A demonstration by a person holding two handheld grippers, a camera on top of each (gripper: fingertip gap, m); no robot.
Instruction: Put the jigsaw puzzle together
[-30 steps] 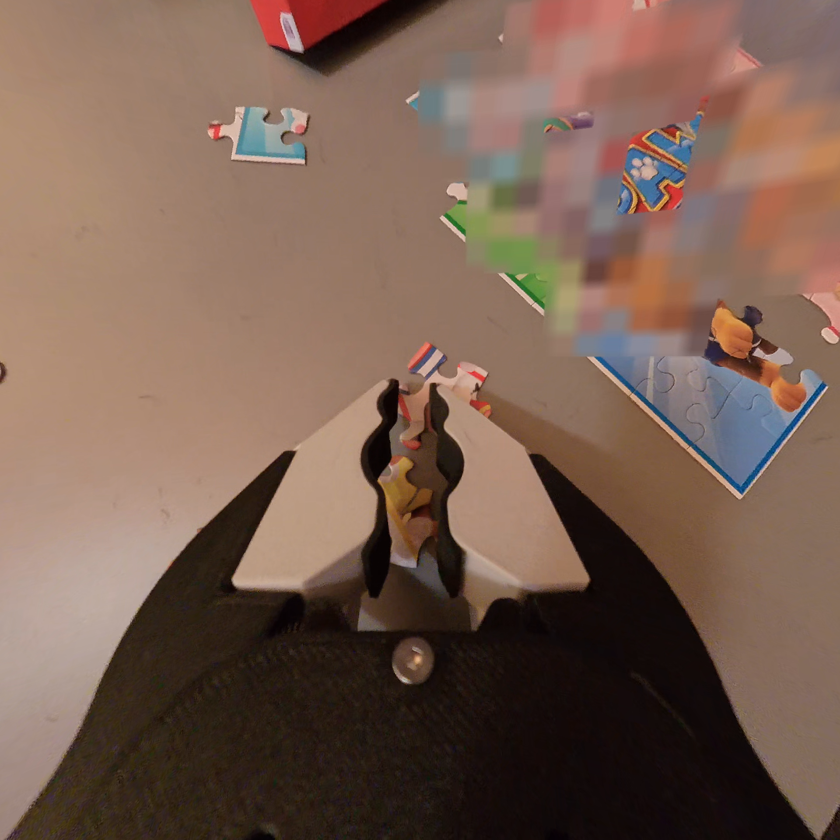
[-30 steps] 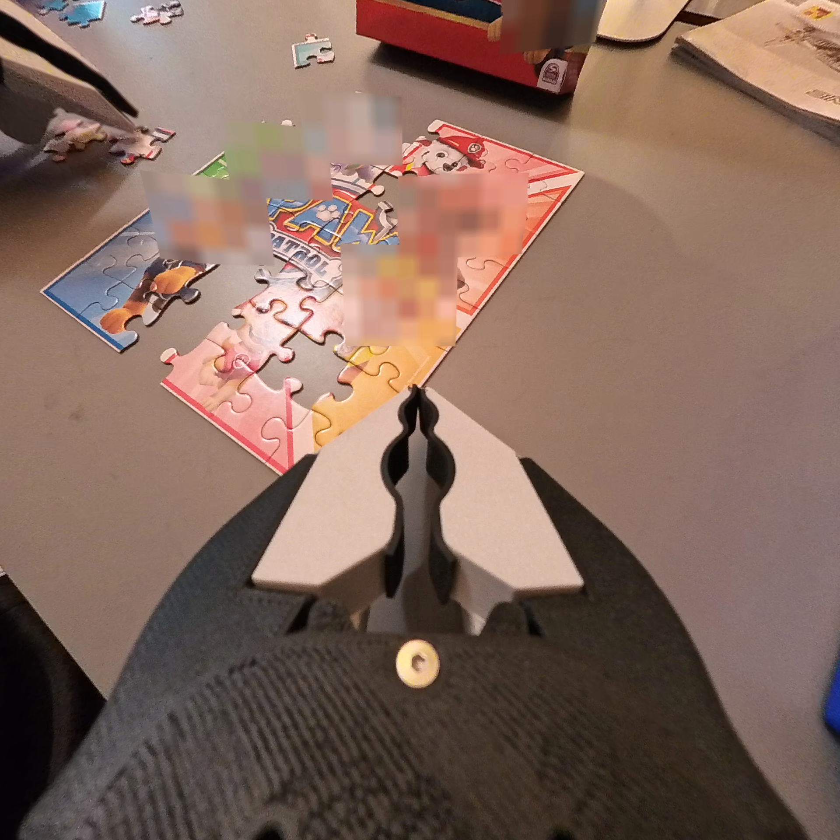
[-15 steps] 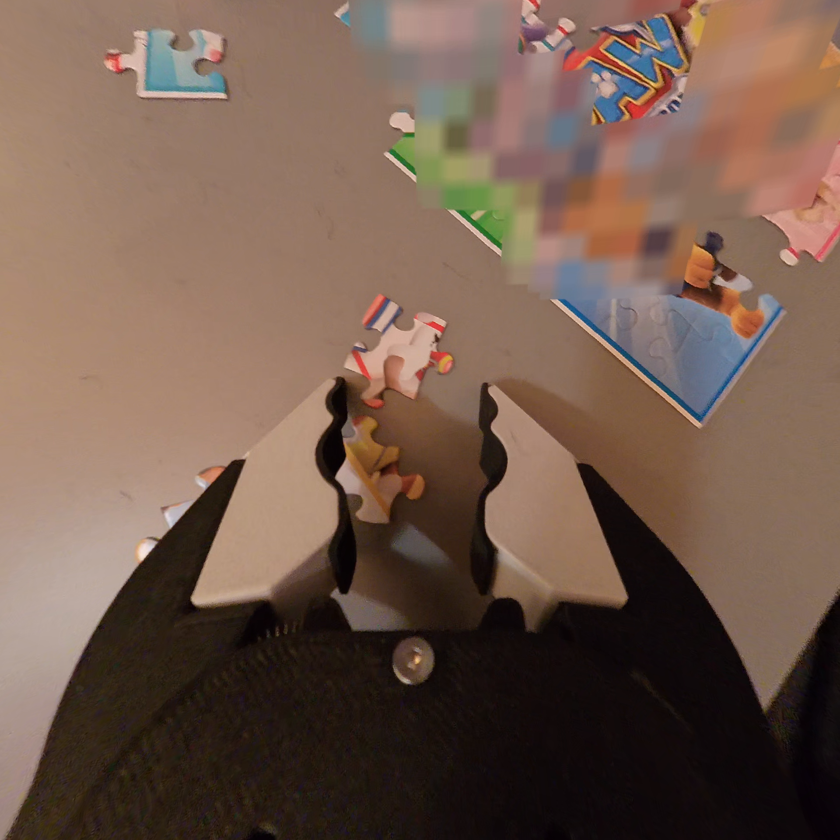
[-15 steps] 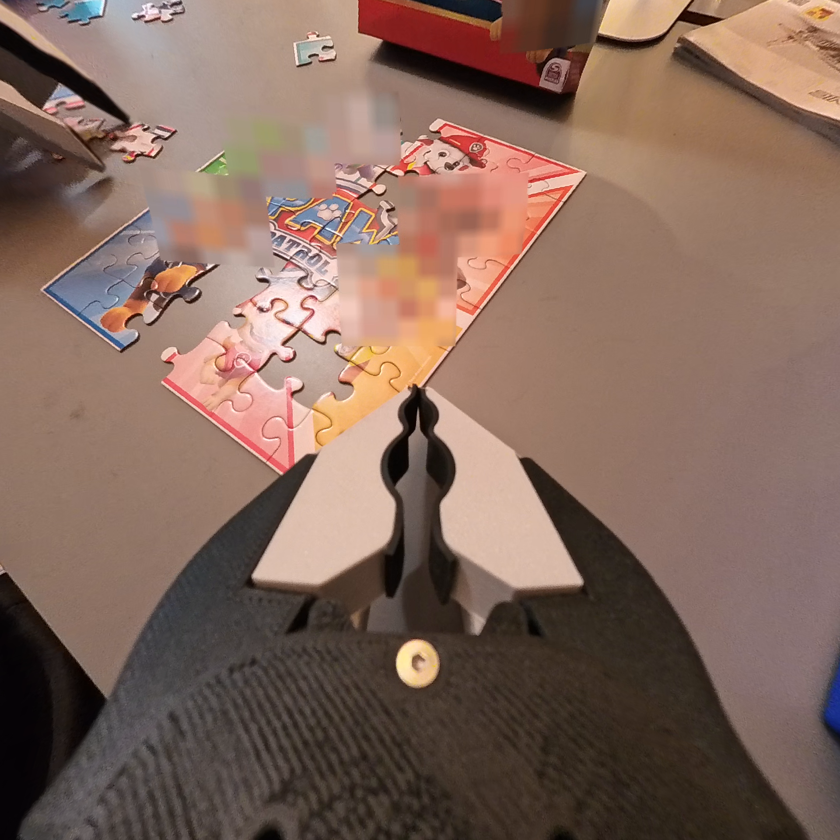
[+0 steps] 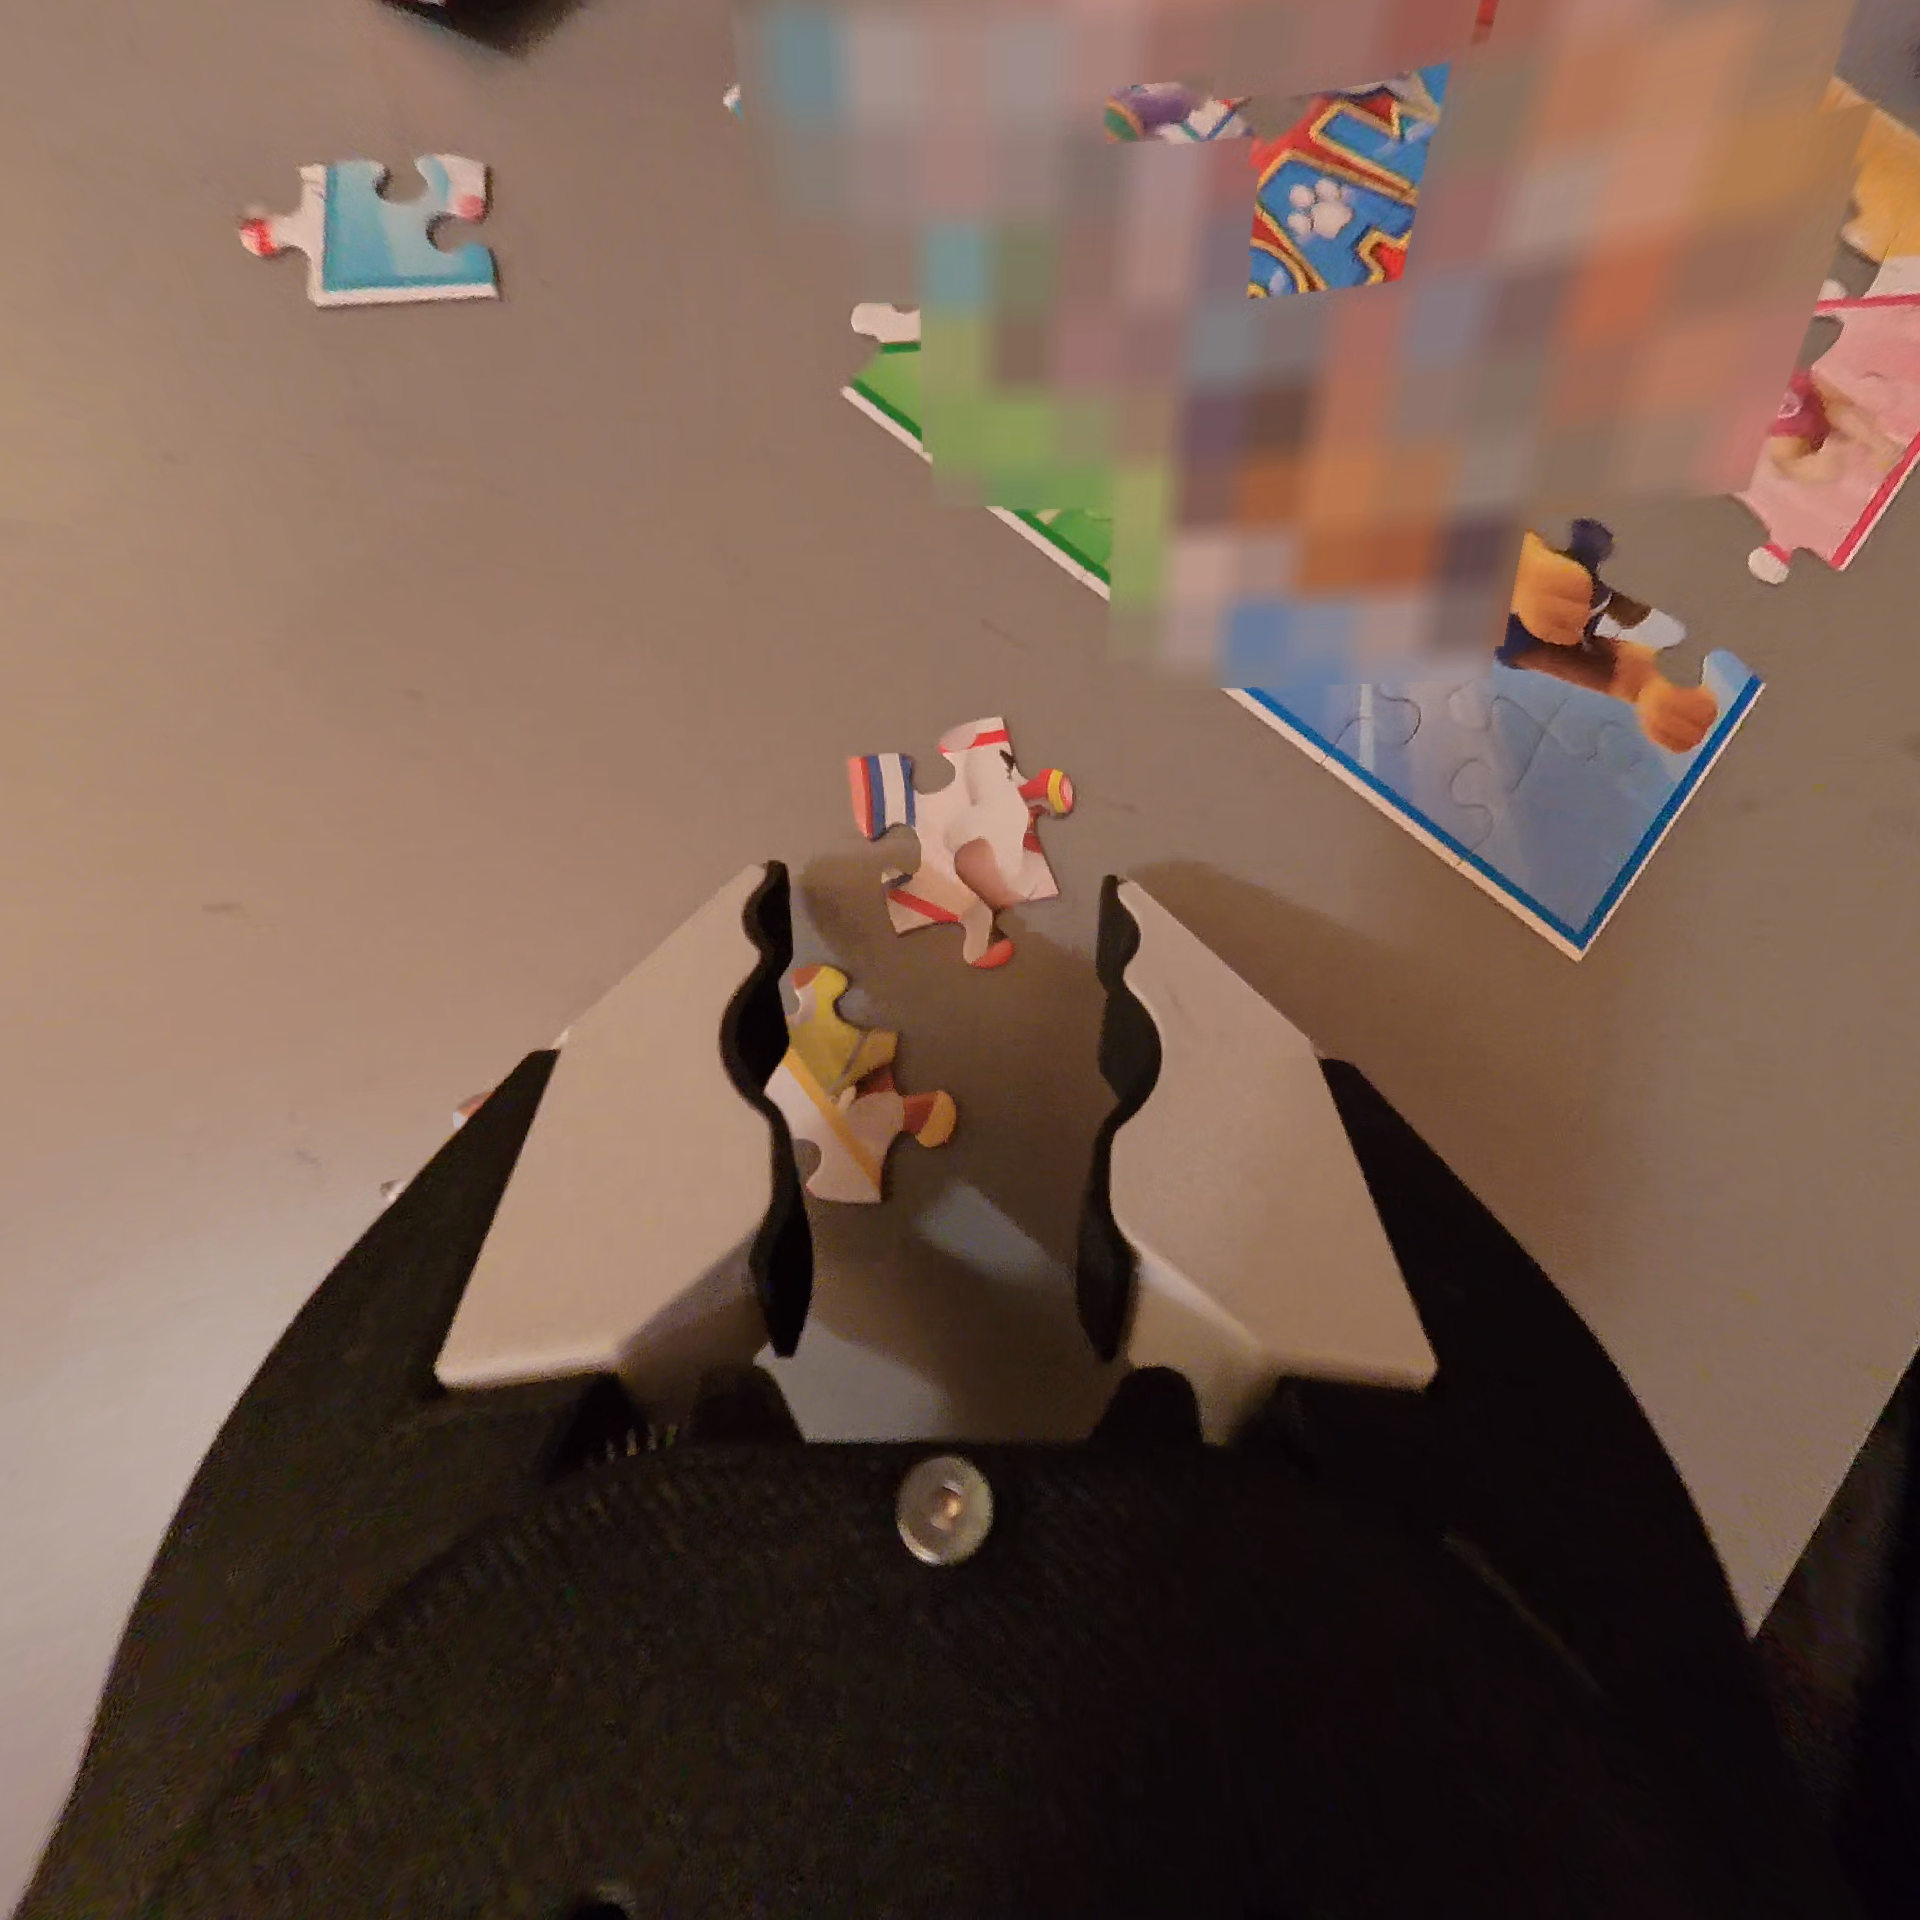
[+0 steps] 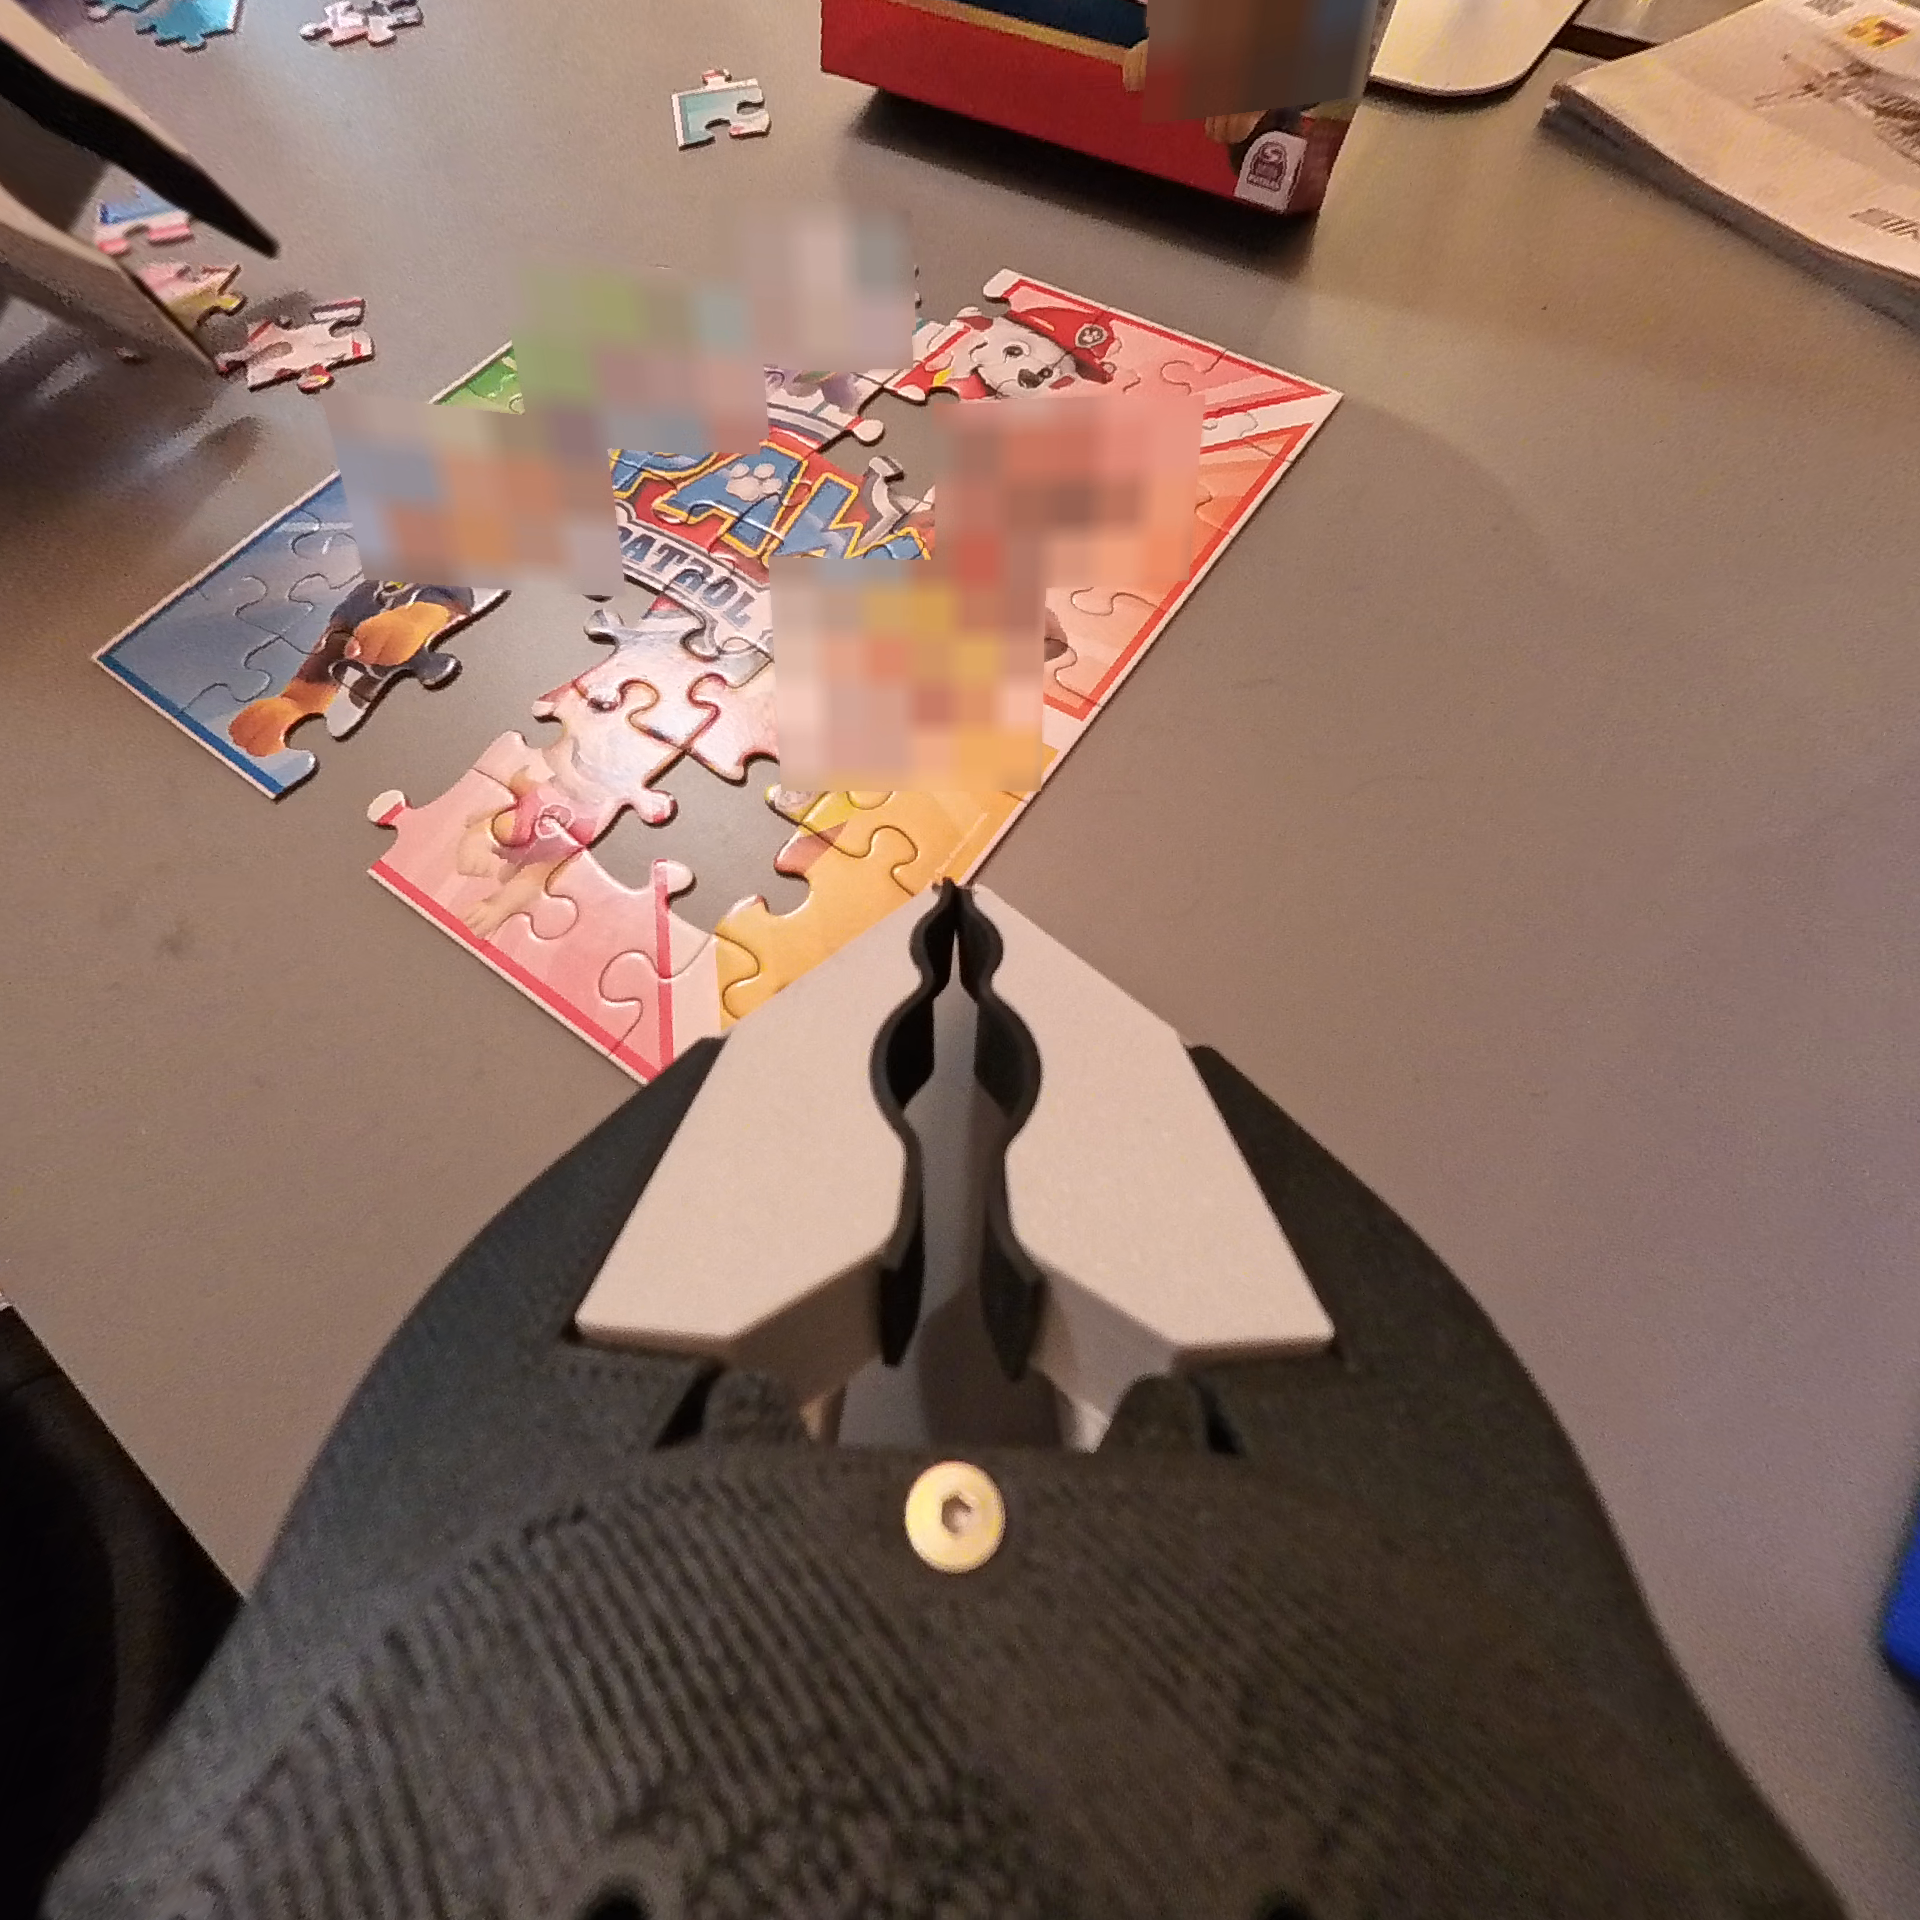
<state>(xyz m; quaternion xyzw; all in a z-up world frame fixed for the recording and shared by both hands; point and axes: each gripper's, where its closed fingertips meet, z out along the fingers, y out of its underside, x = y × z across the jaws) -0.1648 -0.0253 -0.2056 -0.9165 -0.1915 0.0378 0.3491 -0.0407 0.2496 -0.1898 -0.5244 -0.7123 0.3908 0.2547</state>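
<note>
Two loose puzzle pieces concern me. My left gripper is spread, holding nothing: yellow piece lies against its left finger, white-red piece just beyond the tips. Right gripper, pressed together, sits by the assembled puzzle.

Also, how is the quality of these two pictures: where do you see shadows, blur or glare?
Left wrist view: dim warm light; the open left gripper casts soft shadows on the grey table, reaching the white puzzle piece; the far edge is blurry. Right wrist view: sharper; slight glare on the assembled puzzle; wide-angle bending at the corners, near the red box.
</note>
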